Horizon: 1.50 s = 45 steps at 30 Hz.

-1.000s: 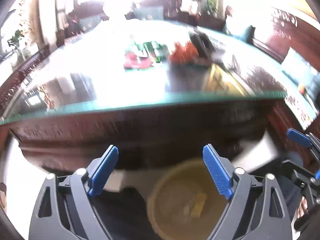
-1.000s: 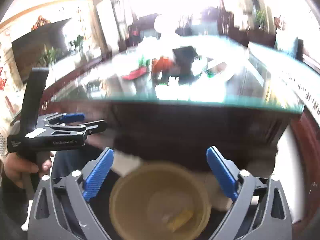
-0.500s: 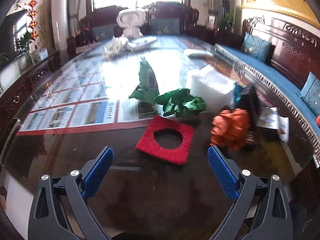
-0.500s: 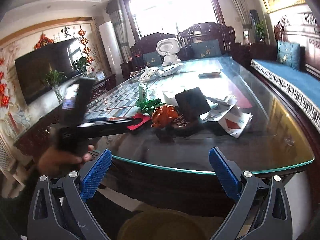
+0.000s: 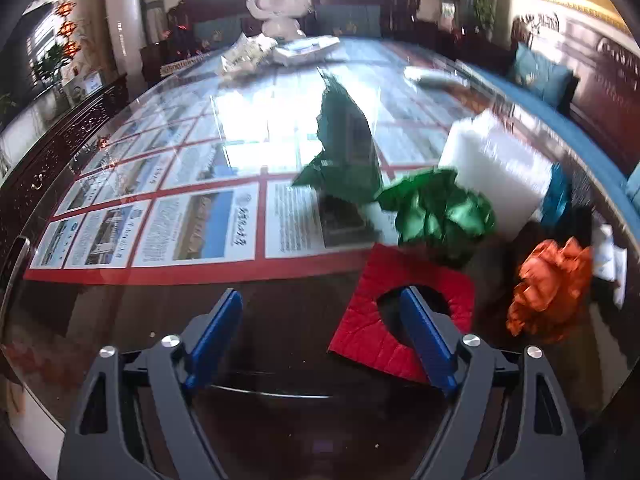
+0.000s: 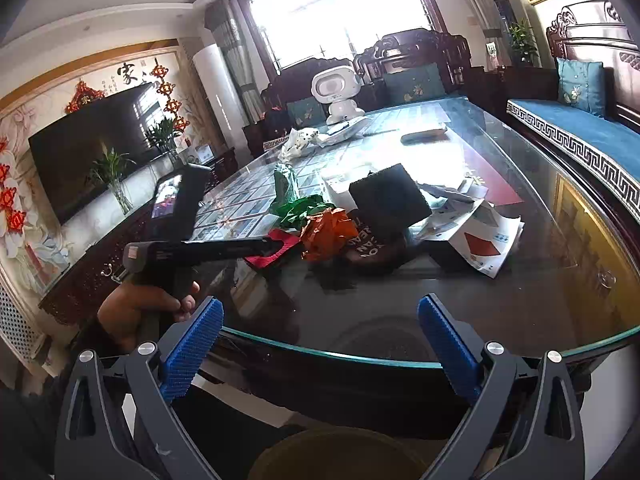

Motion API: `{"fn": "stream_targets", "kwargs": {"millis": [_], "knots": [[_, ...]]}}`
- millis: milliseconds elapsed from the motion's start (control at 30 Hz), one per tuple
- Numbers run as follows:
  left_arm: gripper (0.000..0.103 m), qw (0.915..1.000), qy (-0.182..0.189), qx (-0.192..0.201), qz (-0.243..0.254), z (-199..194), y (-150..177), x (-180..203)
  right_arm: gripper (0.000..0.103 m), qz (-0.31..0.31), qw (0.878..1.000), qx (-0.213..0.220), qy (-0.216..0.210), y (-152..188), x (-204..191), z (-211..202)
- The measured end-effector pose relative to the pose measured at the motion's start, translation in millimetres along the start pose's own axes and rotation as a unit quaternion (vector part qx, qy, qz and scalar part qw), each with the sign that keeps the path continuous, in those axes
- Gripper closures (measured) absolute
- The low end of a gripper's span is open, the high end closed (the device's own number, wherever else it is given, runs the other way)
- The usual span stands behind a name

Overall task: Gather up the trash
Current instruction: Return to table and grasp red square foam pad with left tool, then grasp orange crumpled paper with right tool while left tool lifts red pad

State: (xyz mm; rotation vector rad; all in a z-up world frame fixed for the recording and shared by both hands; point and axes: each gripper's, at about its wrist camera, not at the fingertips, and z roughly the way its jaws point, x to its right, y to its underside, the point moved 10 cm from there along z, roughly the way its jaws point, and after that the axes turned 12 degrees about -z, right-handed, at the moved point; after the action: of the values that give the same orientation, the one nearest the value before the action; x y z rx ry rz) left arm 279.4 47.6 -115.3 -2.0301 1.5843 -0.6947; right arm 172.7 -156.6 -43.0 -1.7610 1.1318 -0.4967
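Left gripper (image 5: 320, 312): jaws apart, empty, over glass table (image 5: 280, 320). Red square scrap (image 5: 372, 332): lying flat, at 1 o'clock, under right finger. Advice: straddle one edge, then close. Right gripper (image 6: 316, 336): jaws apart, empty, above bin (image 6: 340, 456).

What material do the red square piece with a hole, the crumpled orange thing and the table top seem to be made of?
Red square piece: likely matte paper or thin card, with fine creases across it. Crumpled orange thing: probably foil-like or coated wrapping paper; sharp folds, slight sheen. Table top: glass, glossy, showing reflections and a greenish edge.
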Motion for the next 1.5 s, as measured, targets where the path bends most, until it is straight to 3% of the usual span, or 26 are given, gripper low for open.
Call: {"fn": "stream_targets", "kwargs": {"millis": [67, 133, 200, 233, 267, 300, 400, 767, 1033, 1233, 1300, 1367, 1400, 1500], "knots": [[0.029, 1.0, 0.006, -0.004, 0.005, 1, -1, 3, 0.008, 0.0, 1.0, -0.001, -0.002, -2, -1, 2], [0.042, 0.9999, 0.009, -0.003, 0.009, 1, -2, 4, 0.008, 0.0, 1.0, 0.0, -0.004, -4, -1, 4], [0.067, 0.9997, 0.014, 0.001, 0.018, 0, -3, 6, 0.008, -0.002, 1.0, -0.001, -0.006, -5, -3, 6], [0.071, 0.9994, 0.021, 0.002, 0.027, -2, -1, 9, 0.008, -0.002, 1.0, -0.002, -0.007, -5, -4, 8], [0.083, 0.999, 0.027, 0.003, 0.035, -4, 0, 12, 0.008, -0.002, 1.0, -0.003, -0.008, -6, -4, 9], [0.086, 0.9986, 0.033, 0.004, 0.04, -4, 1, 15, 0.008, -0.003, 1.0, -0.006, -0.008, -6, -5, 12], [0.086, 0.9977, 0.056, 0.001, 0.038, -6, 4, 18, 0.008, -0.006, 1.0, -0.009, -0.01, -7, -9, 19], [0.087, 0.9971, 0.074, 0.009, 0.017, -17, 2, 3, 0.008, -0.032, 0.999, 0.002, 0.001, -45, -21, 58], [0.087, 0.994, 0.104, 0.032, 0.01, -47, 0, -13, 0.016, -0.036, 0.997, -0.032, 0.054, -53, -3, 112], [0.087, 0.9918, 0.122, 0.038, 0.009, -58, 1, -17, 0.024, -0.029, 0.995, -0.067, 0.063, -41, 1, 136], [0.087, 0.9917, 0.122, 0.041, 0.011, -60, 1, -17, 0.031, -0.029, 0.995, -0.07, 0.062, -41, 0, 143], [0.087, 0.9912, 0.125, 0.041, 0.011, -61, 2, -16, 0.054, -0.034, 0.994, -0.085, 0.065, -39, 1, 150], [0.087, 0.9913, 0.125, 0.041, 0.011, -62, 2, -16, 0.061, -0.032, 0.993, -0.092, 0.059, -37, 2, 153], [0.087, 0.991, 0.126, 0.041, 0.014, -66, 6, -14, 0.067, -0.02, 0.995, -0.082, 0.048, -37, 5, 149]]}}
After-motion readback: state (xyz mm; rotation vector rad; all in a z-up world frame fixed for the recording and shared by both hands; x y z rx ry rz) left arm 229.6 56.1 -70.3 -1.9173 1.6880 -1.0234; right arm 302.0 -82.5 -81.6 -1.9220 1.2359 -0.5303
